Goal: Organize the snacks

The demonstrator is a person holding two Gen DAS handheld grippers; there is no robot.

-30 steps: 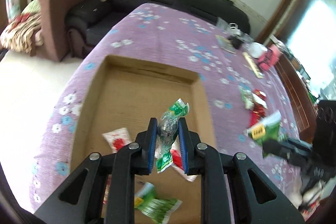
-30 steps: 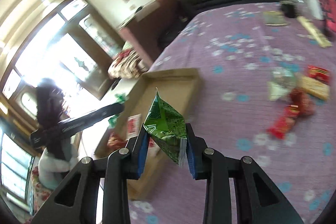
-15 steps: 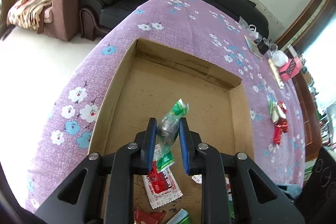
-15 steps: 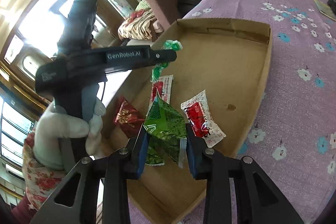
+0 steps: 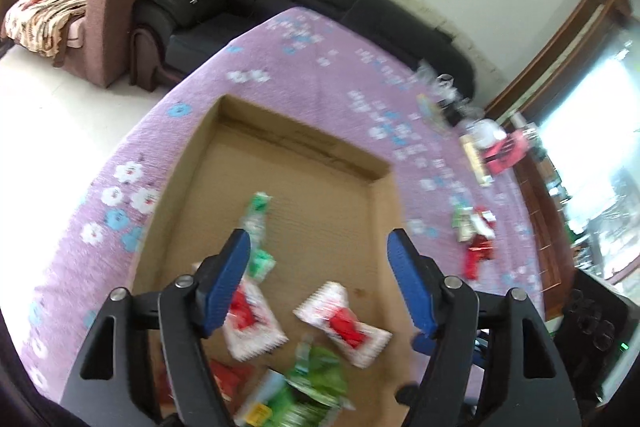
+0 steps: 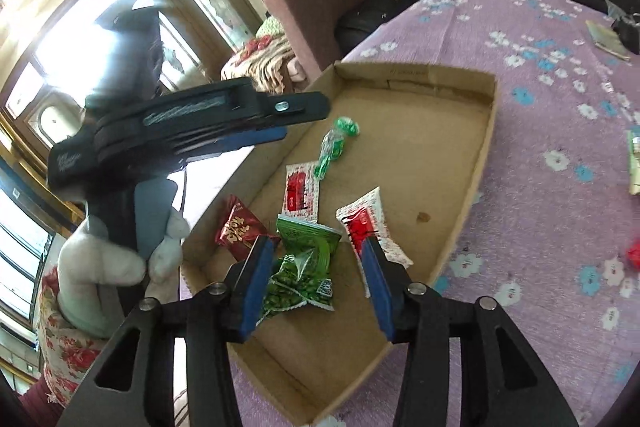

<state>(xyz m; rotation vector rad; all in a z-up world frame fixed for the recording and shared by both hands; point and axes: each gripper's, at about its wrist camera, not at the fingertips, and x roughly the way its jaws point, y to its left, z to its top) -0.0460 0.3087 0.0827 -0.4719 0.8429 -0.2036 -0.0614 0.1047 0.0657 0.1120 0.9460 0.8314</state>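
Left hand-held gripper (image 5: 318,279): jaws have just been opening and now stand spread wide, nothing pinched. The green twist-wrapped candy (image 5: 256,223) lies loose on the floor of the cardboard box (image 5: 304,143), just beside the left blue pad. Picture is motion-blurred, so contact between pad and wrapper cannot be settled.

Right hand-held gripper (image 6: 316,277): jaws have also just been opening and are partly spread. The green pea packet (image 6: 302,277) sits between the pads on the box floor; the left pad looks close to it or touching it, the right pad stands clear. Judged as released, not gripped.

Box contents, right wrist view:
- green twist candy (image 6: 336,143), towards the far end
- two white-and-red sachets (image 6: 302,191) (image 6: 368,231)
- dark red packet (image 6: 238,231), against the left wall
- green pea packet, near end

Five pieces in the box, all in its near half; far half bare cardboard.

Outside the box: a small cluster of red and green packets (image 5: 474,235) lies on the purple flowered cloth (image 5: 320,67) covering the tabletop, well apart from the box to the right. Other clutter (image 5: 492,147) sits further towards the far corner; too blurred to say whether any of it is snack.

Judgement: task roughly midway or past. Both current drops appear complete; the remaining cluster on the cloth is not yet collected. A gloved hand (image 6: 120,259) holds the left tool at the box's left side.
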